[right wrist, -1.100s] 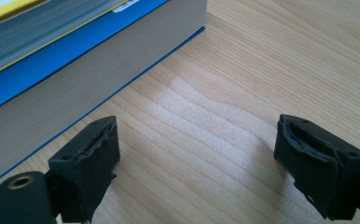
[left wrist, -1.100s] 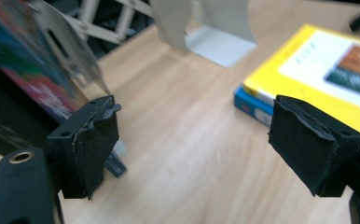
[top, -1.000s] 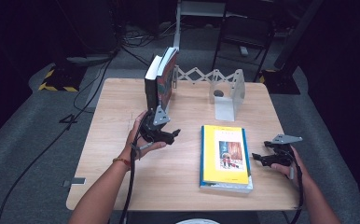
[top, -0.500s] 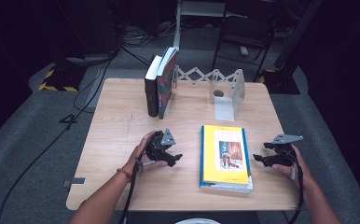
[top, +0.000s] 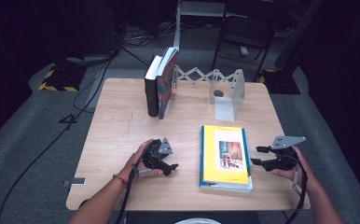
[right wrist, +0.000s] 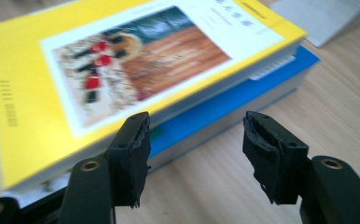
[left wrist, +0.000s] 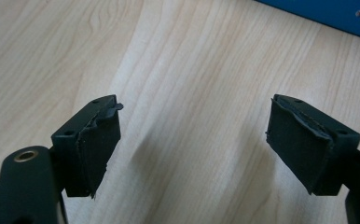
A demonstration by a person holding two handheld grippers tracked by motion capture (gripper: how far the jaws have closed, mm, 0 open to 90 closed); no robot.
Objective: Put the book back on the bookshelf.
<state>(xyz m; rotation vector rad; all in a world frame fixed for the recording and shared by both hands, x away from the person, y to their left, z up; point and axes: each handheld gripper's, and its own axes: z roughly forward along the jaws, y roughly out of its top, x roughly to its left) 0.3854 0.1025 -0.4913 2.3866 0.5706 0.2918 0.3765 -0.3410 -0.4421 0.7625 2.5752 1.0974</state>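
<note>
A yellow book lies flat on a blue book at the table's front right. My right gripper hovers just right of that stack and points at its edge. In the right gripper view the yellow book and the blue book sit just beyond the right gripper. Its jaws have just been closing, with nothing between them. My left gripper rests low at the front left, jaws wide. In the left gripper view the left gripper is open over bare wood, a blue book corner ahead.
Two upright books lean at the back of the wooden table. A scissor-lattice rack joins them to a grey metal bookend, also in the right gripper view. Cables lie on the dark floor.
My left gripper came away from the upright books, toward the table's front, and sank low. My right gripper rose a little beside the stack and its jaws narrowed.
</note>
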